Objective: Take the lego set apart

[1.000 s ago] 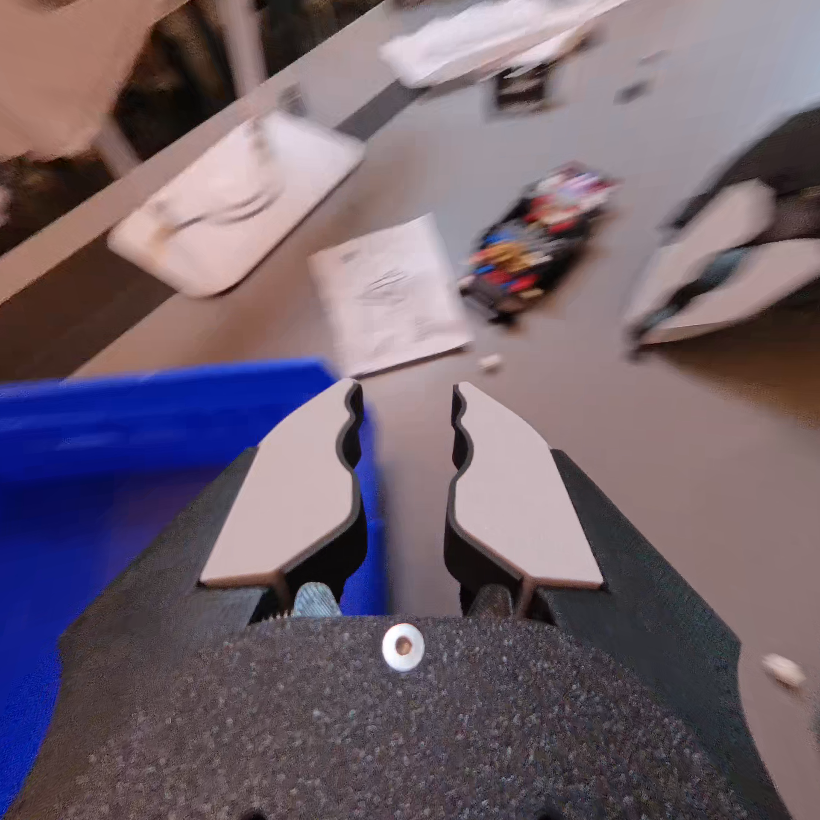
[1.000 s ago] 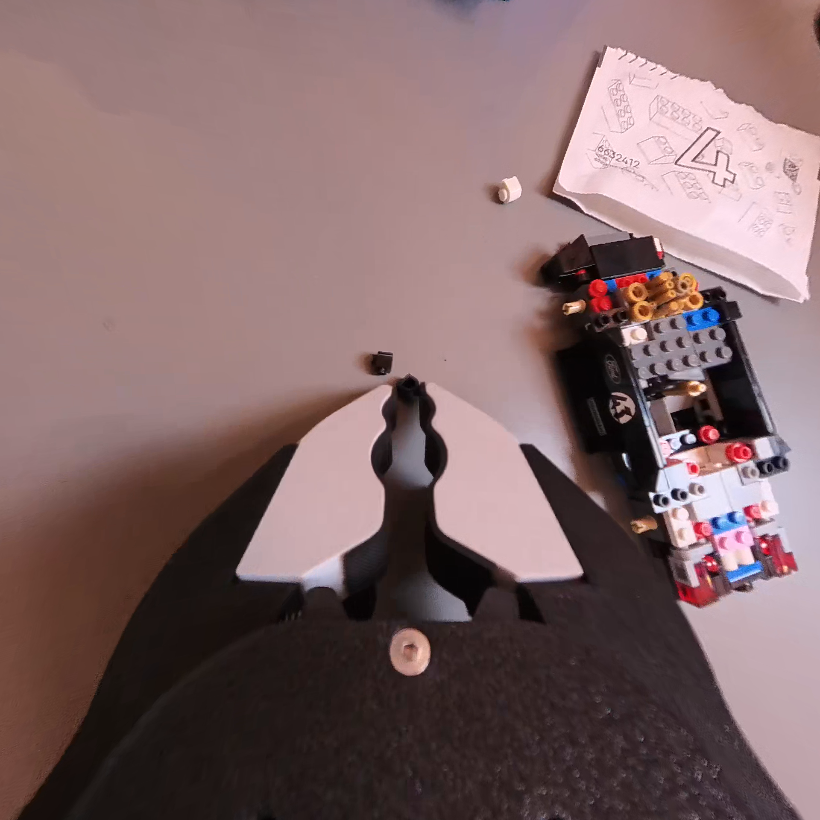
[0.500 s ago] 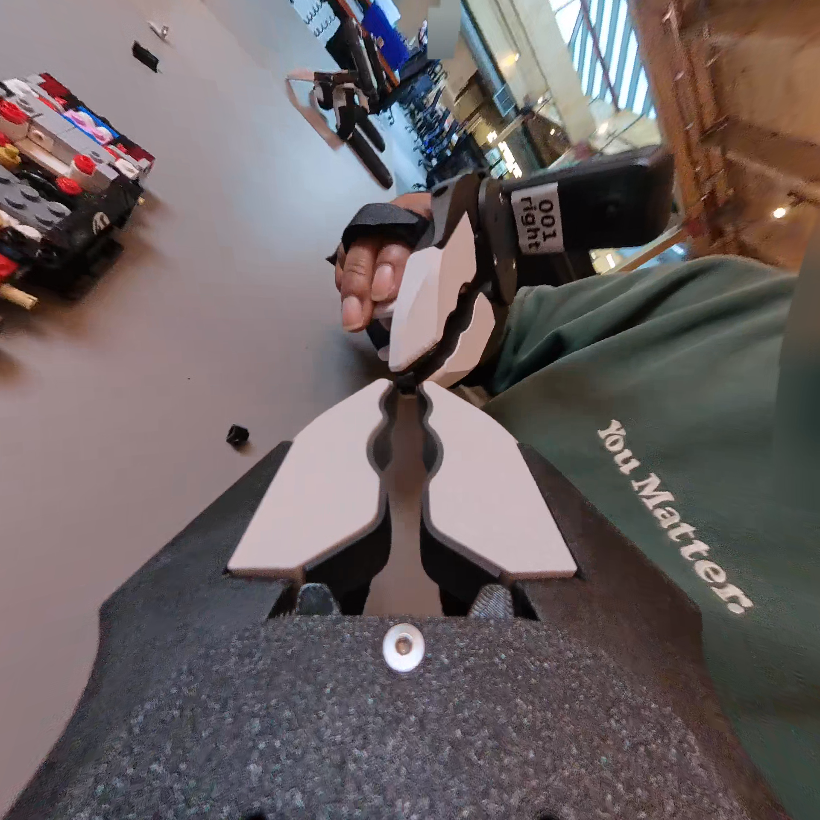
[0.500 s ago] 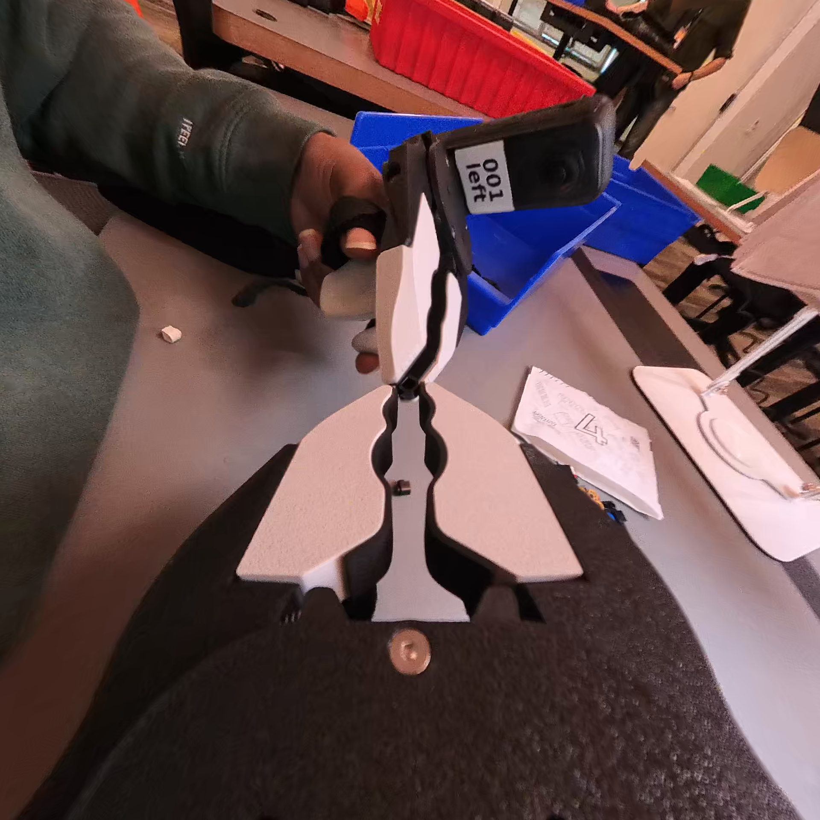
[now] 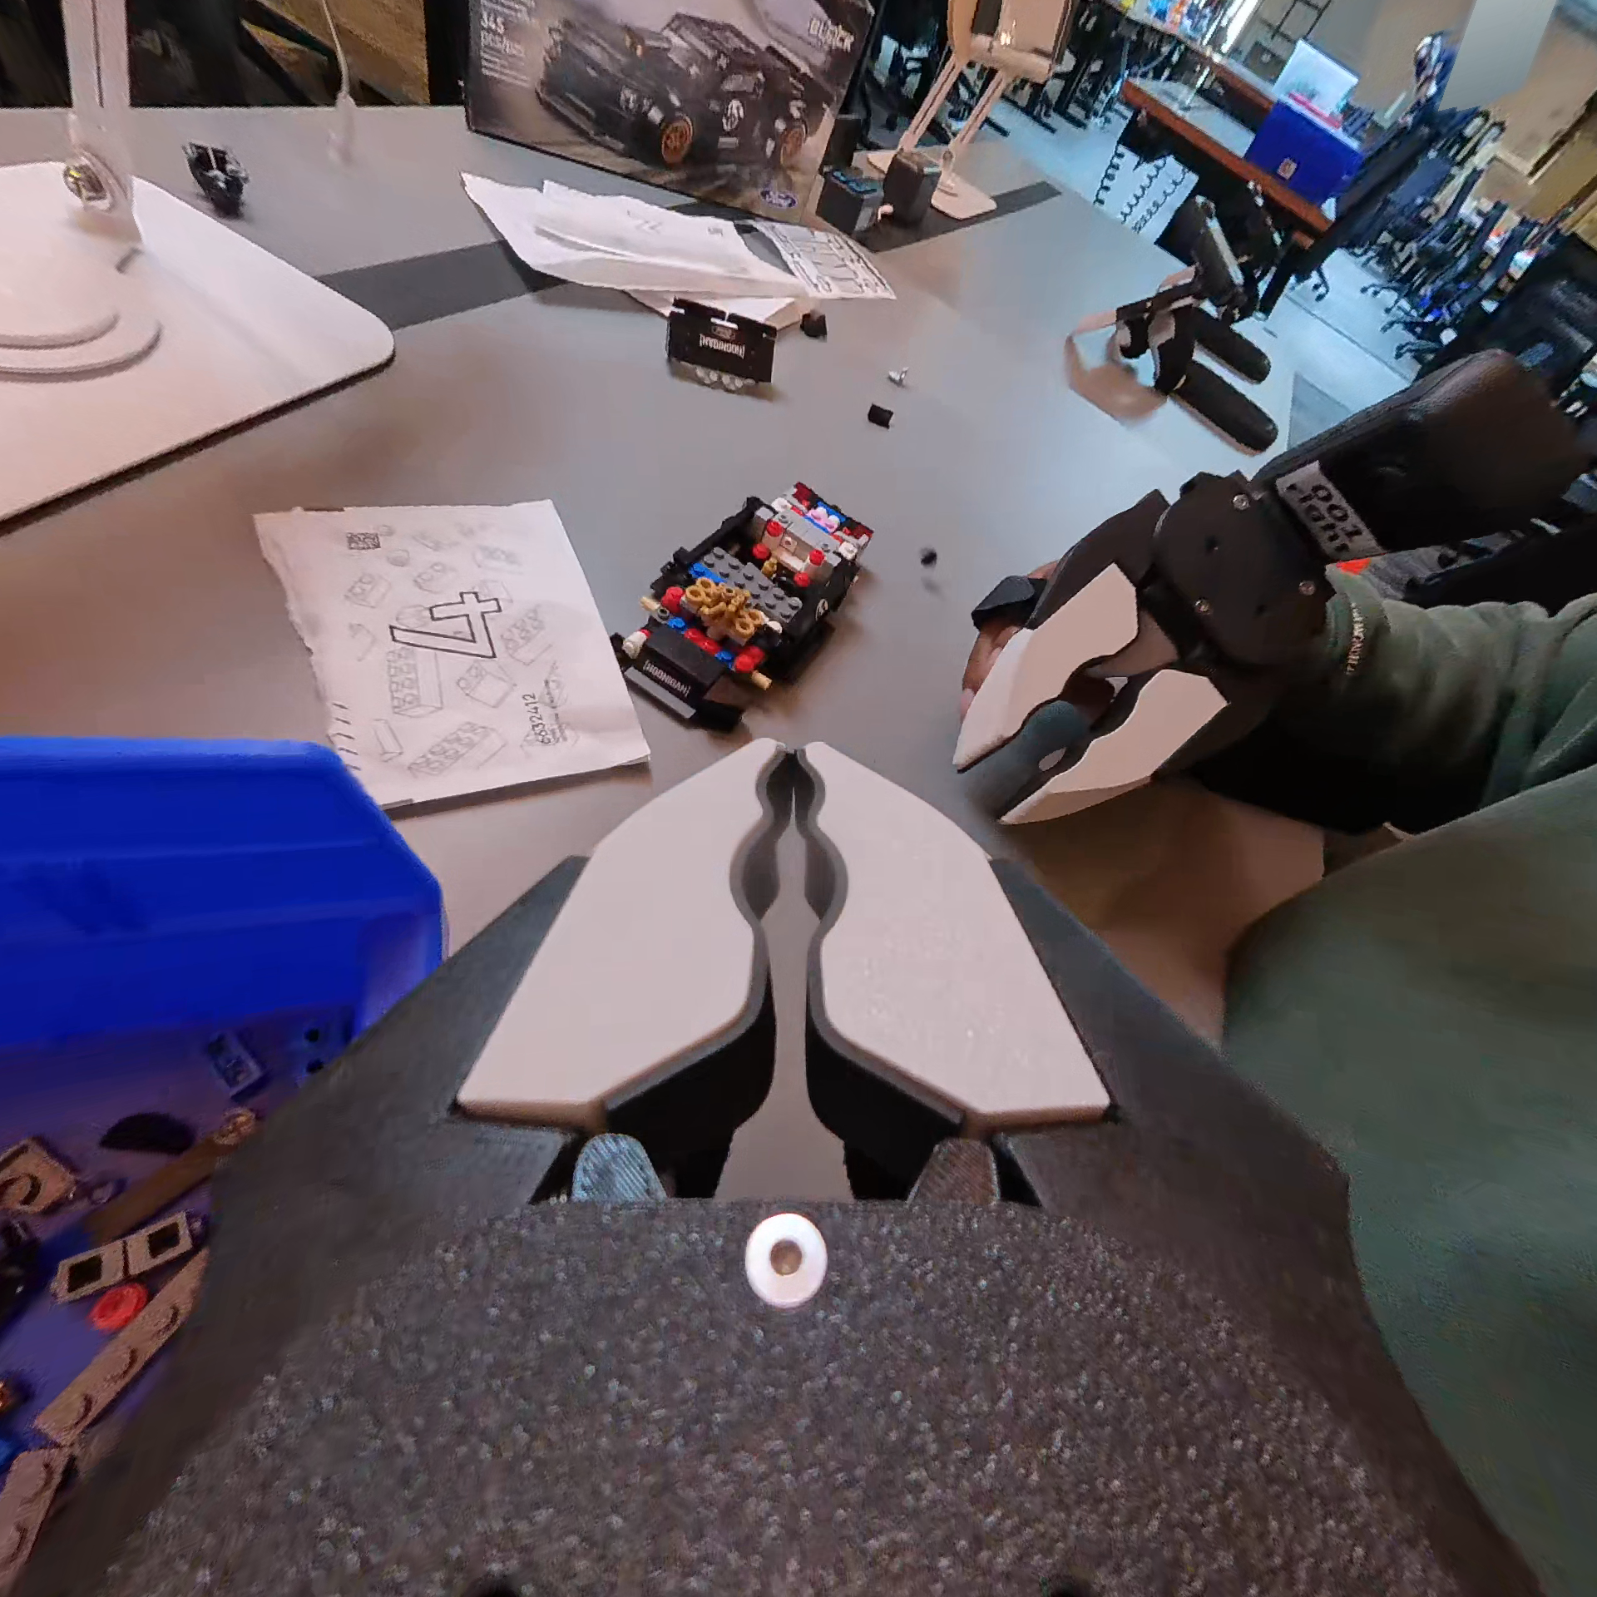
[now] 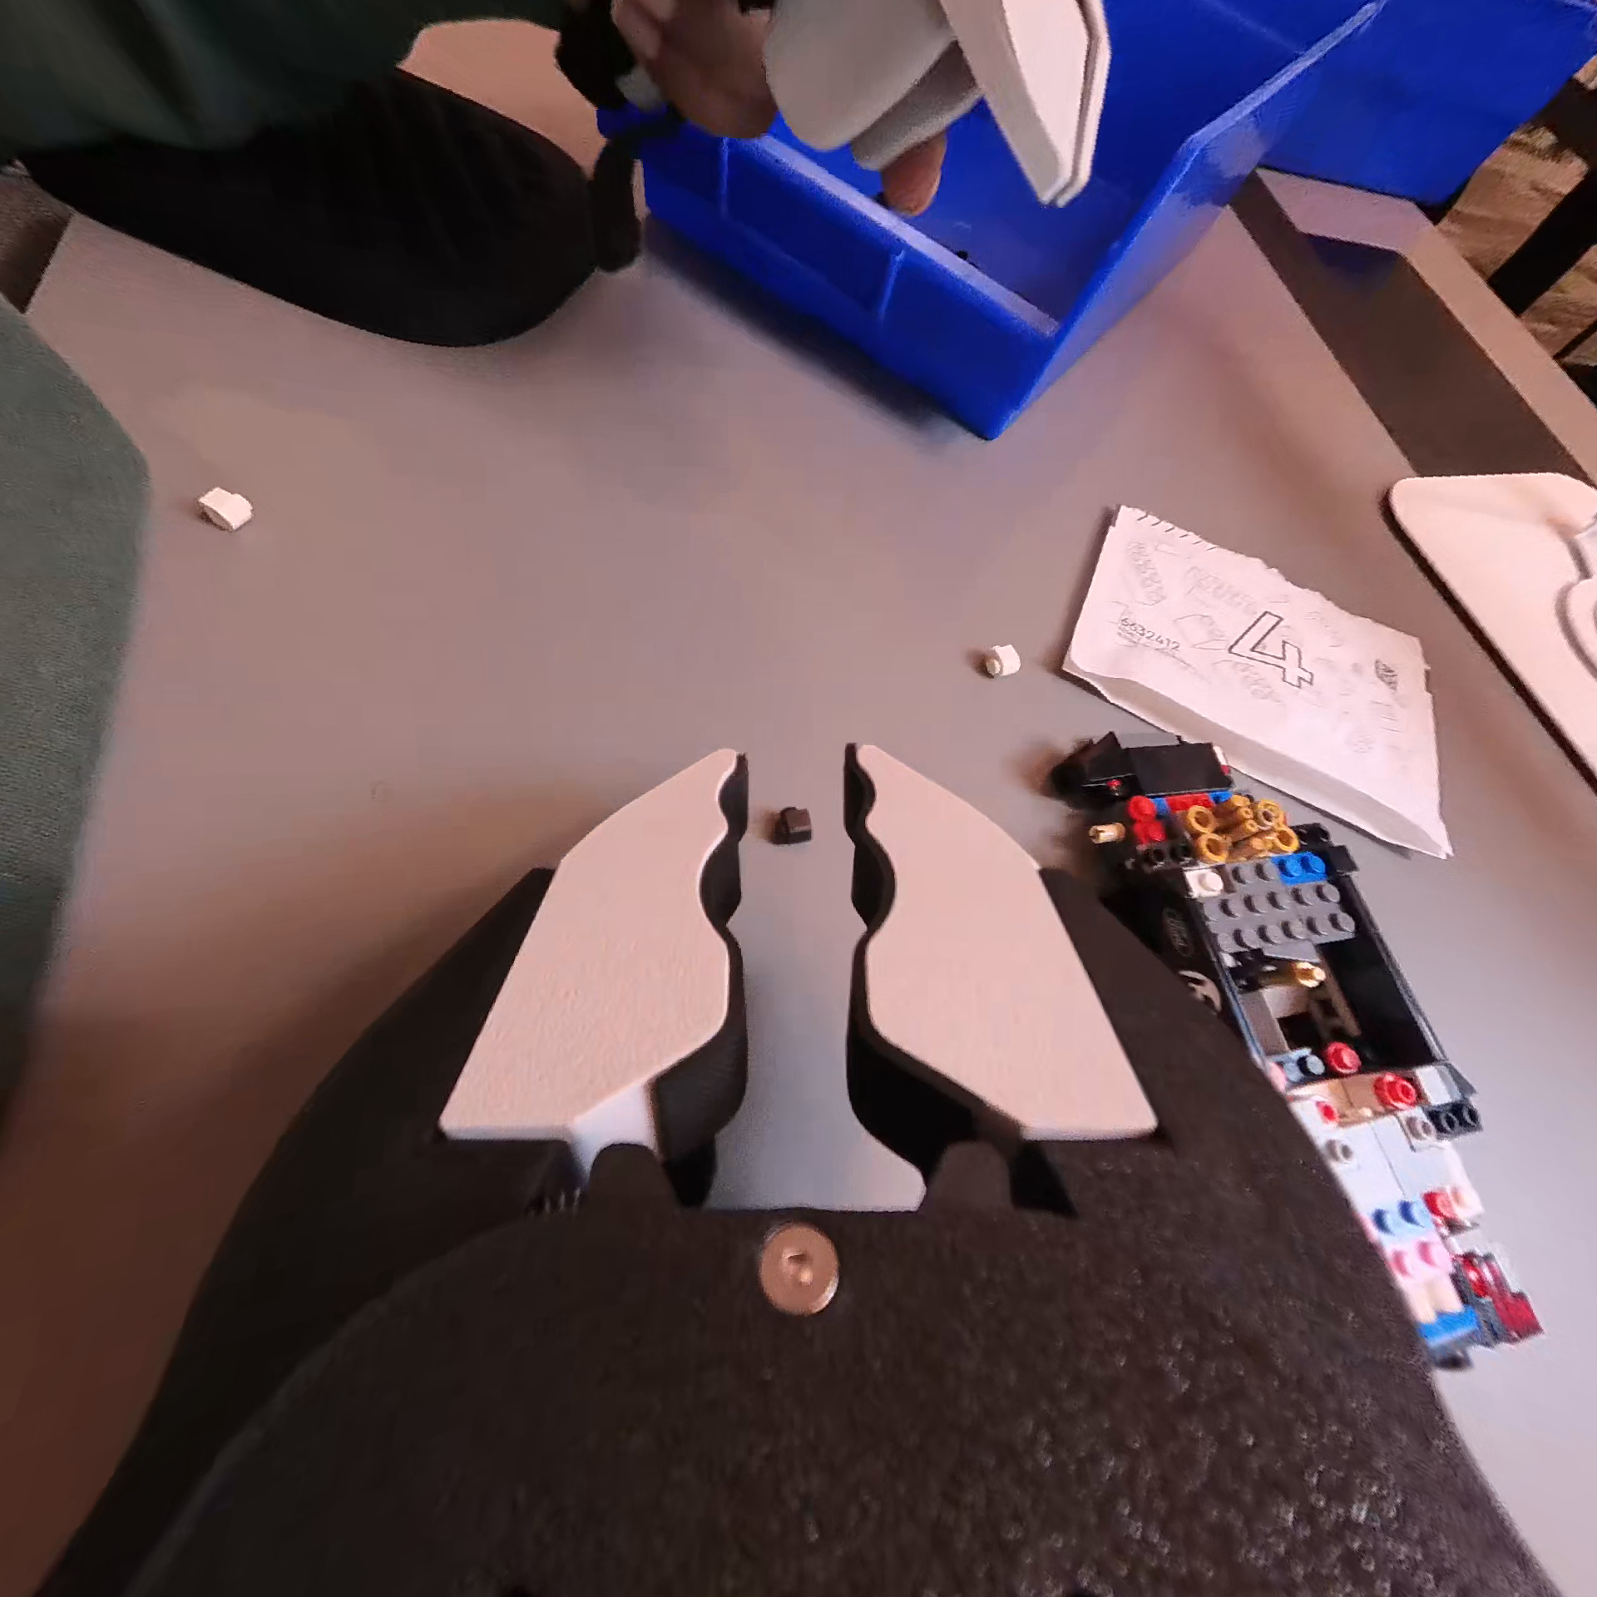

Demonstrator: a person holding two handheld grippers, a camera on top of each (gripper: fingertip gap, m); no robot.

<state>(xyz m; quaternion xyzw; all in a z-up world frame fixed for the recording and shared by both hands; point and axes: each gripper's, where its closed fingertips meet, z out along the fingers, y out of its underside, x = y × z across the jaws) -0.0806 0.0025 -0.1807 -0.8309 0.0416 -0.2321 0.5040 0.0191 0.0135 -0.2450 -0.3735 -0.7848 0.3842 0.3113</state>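
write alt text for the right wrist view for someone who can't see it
The right gripper hovers open over a grey table, its fingers either side of a small black lego piece. To the right lies a partly dismantled lego car beside a printed paper sheet. Farther off, the left gripper hangs shut above a blue bin.

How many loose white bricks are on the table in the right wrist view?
2 white bricks: one at the far left, one beside the paper. The right gripper may hide more.
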